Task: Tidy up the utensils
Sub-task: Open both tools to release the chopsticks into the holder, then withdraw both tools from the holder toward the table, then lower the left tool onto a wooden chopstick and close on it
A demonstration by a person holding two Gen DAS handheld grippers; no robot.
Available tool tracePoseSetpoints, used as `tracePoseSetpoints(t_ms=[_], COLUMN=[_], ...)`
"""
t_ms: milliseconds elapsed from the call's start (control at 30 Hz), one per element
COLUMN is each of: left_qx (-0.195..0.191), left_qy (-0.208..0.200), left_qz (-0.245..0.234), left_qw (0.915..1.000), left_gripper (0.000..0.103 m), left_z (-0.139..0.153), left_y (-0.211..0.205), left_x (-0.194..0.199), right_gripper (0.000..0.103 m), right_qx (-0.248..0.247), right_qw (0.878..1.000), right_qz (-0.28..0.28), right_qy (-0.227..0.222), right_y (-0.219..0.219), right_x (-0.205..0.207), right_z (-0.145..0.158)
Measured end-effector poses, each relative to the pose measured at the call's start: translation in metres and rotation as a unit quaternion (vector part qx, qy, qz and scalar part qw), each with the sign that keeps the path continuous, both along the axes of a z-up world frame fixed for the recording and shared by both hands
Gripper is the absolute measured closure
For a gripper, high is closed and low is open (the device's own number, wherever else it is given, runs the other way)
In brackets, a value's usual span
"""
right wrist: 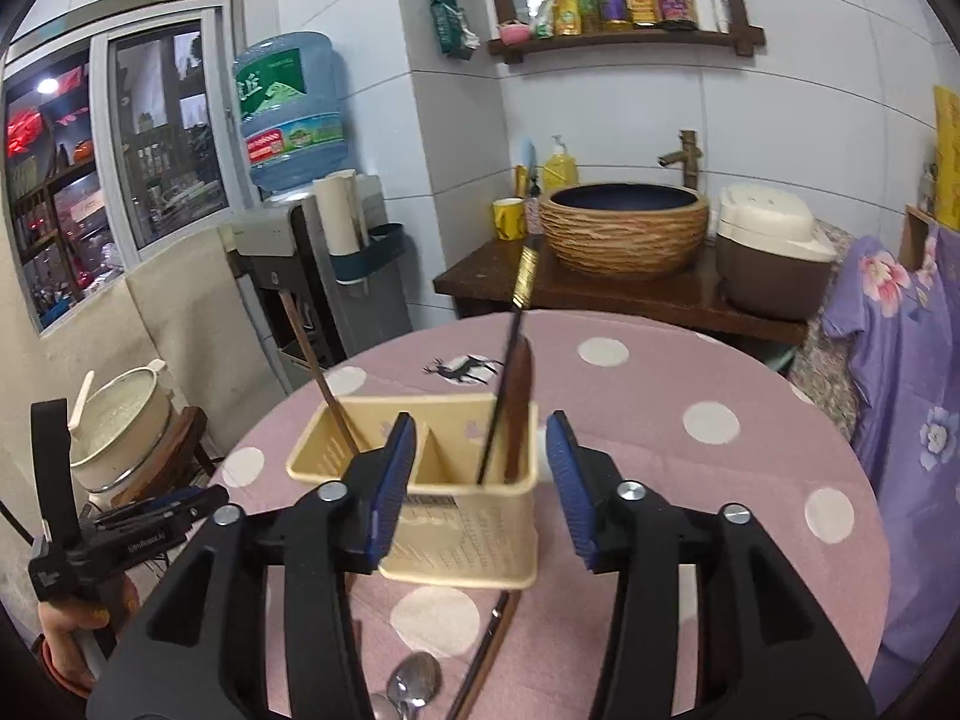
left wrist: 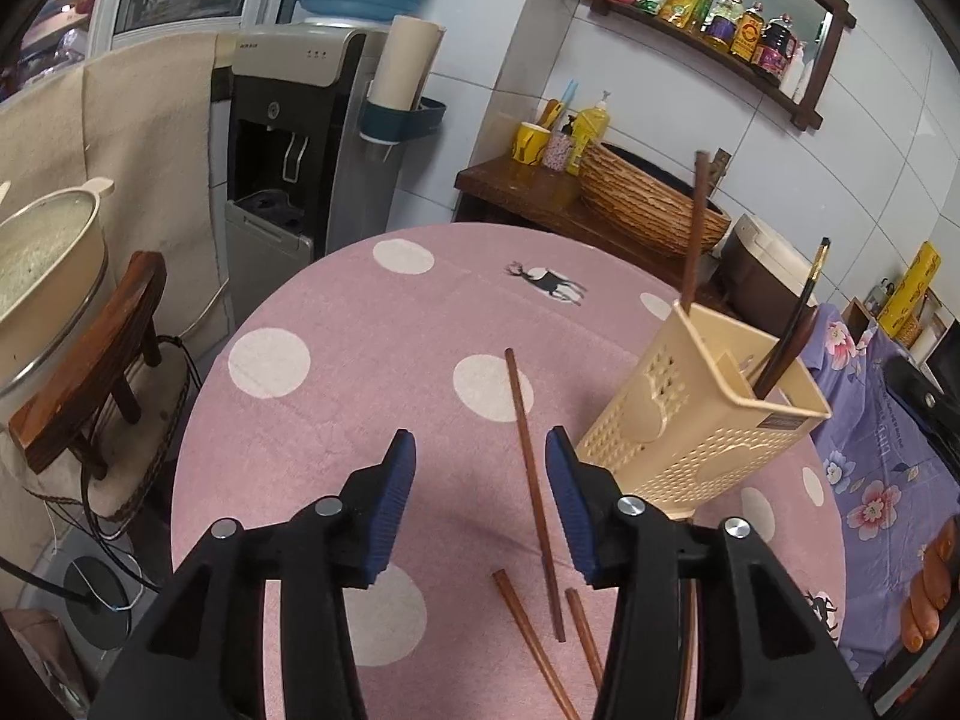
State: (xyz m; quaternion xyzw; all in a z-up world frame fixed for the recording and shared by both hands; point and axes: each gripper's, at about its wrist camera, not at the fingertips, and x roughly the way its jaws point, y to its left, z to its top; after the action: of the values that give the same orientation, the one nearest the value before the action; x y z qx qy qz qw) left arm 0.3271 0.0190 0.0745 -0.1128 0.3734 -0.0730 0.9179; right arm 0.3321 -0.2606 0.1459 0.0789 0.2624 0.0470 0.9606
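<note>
Left gripper: jaws apart, nothing clamped; ribbed blue pads on black plastic arms. A long brown wooden chopstick lies flat on the counter, seen between the pads in the left wrist view; contact with it cannot be told. Two more wooden chopsticks lie nearer the camera, ends partly hidden under the right arm of the gripper.

Right gripper: jaws apart, empty, same blue ribbed pads. Just beyond them stands the utensil holder, beige perforated plastic, rectangular, split into compartments. A brown chopstick leans in its left compartment; a dark chopstick with a gold band and a flat dark wooden piece stand in the right one.

Counter is round, covered in pink fuzzy cloth with white dots and a deer print. A shiny metal spoon and a thin dark stick lie on it below the holder.

Around: woven-texture basin on a dark wood stand, rice cooker, water dispenser with blue bottle, wall shelf of bottles, cream pot on a wooden stool.
</note>
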Motion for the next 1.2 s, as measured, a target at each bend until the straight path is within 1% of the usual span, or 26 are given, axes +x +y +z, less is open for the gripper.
tracePoseSetpoints(t_ms=[67,133,200,300,400,467,533,567,600,667,700,767,833,900,1000,1033,1100,1200], left_qx=[-0.001,-0.001,0.002,0.015,0.036,0.045,0.056,0.064,0.074,0.081,0.084,0.095,0.100,0.083,0.036,0.026,0.016,0.015], left_qy=[0.014,0.027,0.042,0.060,0.069,0.071,0.073,0.072,0.072,0.077,0.079,0.078,0.078,0.090,0.115,0.117,0.110,0.098], left_qz=[0.004,0.007,0.012,0.012,0.002,0.004,-0.002,-0.004,-0.004,-0.014,-0.017,-0.020,-0.033,-0.046,-0.047,-0.049,-0.052,-0.061], left_qw=[0.9999,0.9996,0.9991,0.9980,0.9970,0.9965,0.9958,0.9953,0.9946,0.9936,0.9932,0.9922,0.9914,0.9914,0.9916,0.9916,0.9924,0.9932], left_gripper=[0.053,0.048,0.044,0.044,0.045,0.049,0.061,0.064,0.069,0.076,0.081,0.085,0.088,0.088,0.088,0.088,0.088,0.088], left_z=[-0.010,-0.020,-0.031,-0.044,-0.050,-0.049,-0.048,-0.047,-0.046,-0.047,-0.047,-0.050,-0.054,-0.062,-0.072,-0.074,-0.075,-0.073], left_y=[0.003,0.005,0.005,0.003,-0.005,-0.008,-0.014,-0.018,-0.022,-0.030,-0.034,-0.042,-0.051,-0.055,-0.053,-0.053,-0.056,-0.062], left_x=[0.001,0.004,0.006,0.011,0.020,0.028,0.042,0.049,0.057,0.073,0.080,0.093,0.105,0.117,0.134,0.137,0.139,0.143], right_gripper=[0.048,0.043,0.038,0.036,0.036,0.036,0.036,0.036,0.036,0.036,0.036,0.036,0.035,0.035,0.035,0.035,0.035,0.035], right_qx=[-0.011,-0.035,-0.053,-0.069,-0.064,-0.052,-0.040,-0.038,-0.037,-0.038,-0.037,-0.034,-0.034,-0.034,-0.033,-0.032,-0.032,-0.031], right_qw=[1.000,0.999,0.997,0.995,0.994,0.994,0.993,0.993,0.993,0.993,0.993,0.993,0.993,0.993,0.992,0.992,0.992,0.992], right_qz=[-0.017,-0.037,-0.054,-0.072,-0.076,-0.079,-0.080,-0.081,-0.082,-0.082,-0.082,-0.080,-0.080,-0.080,-0.080,-0.080,-0.079,-0.077], right_qy=[0.003,0.001,0.002,0.021,0.049,0.063,0.073,0.076,0.078,0.080,0.080,0.080,0.080,0.082,0.087,0.089,0.093,0.097], right_y=[-0.005,-0.008,-0.011,-0.016,-0.020,-0.024,-0.026,-0.026,-0.027,-0.025,-0.026,-0.026,-0.026,-0.027,-0.028,-0.028,-0.028,-0.028], right_x=[-0.012,-0.025,-0.036,-0.050,-0.061,-0.067,-0.072,-0.075,-0.078,-0.080,-0.082,-0.084,-0.086,-0.086,-0.086,-0.087,-0.087,-0.087], right_z=[-0.012,-0.027,-0.042,-0.072,-0.099,-0.112,-0.122,-0.125,-0.128,-0.129,-0.130,-0.130,-0.129,-0.130,-0.132,-0.134,-0.136,-0.138])
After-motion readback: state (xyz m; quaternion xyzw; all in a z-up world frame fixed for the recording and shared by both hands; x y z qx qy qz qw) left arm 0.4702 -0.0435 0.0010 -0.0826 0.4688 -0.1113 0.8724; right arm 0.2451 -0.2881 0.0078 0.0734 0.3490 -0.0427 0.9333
